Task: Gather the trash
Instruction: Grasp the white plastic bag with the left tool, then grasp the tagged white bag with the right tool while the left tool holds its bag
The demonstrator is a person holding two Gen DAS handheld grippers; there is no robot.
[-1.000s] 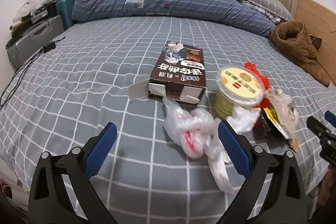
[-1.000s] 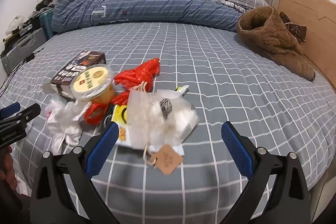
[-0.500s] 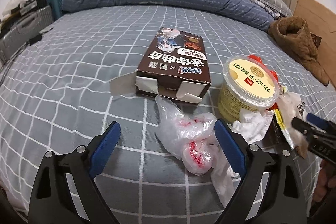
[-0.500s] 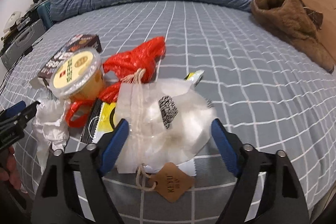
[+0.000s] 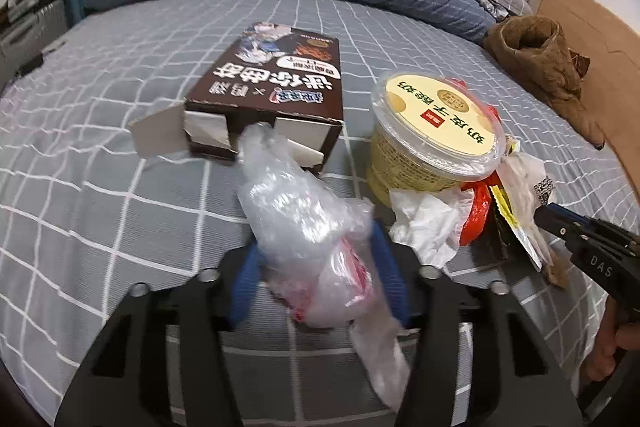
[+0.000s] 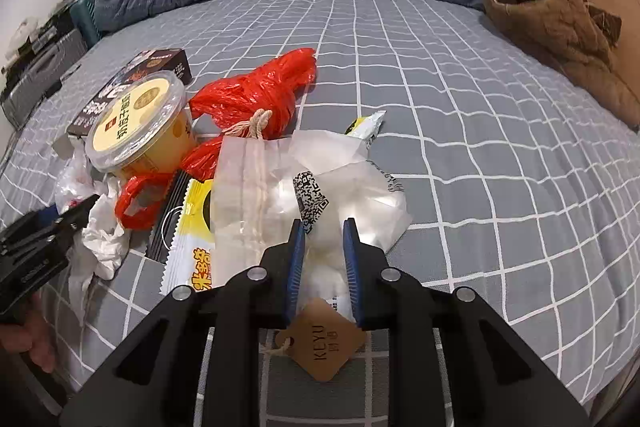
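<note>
Trash lying heaped on the grey checked bed [image 5: 120, 227]. Left gripper [image 5: 320, 267], fingers just closing, is pinching the crumpled clear plastic bag [image 5: 304, 223] beside the brown box [image 5: 276, 87]. Right gripper [image 6: 322, 259], fingers closing nearly together, is squeezing the white drawstring pouch [image 6: 280, 195], next to the yellow tub [image 6: 138, 119] and red bag [image 6: 248, 95].

Grey white-checked bedsheet [image 6: 460, 99], red bag [image 6: 256, 95], yellow tub [image 5: 432, 131], brown box [image 5: 276, 83], seemingly pink-tinted clear wrap [image 5: 308, 239].
</note>
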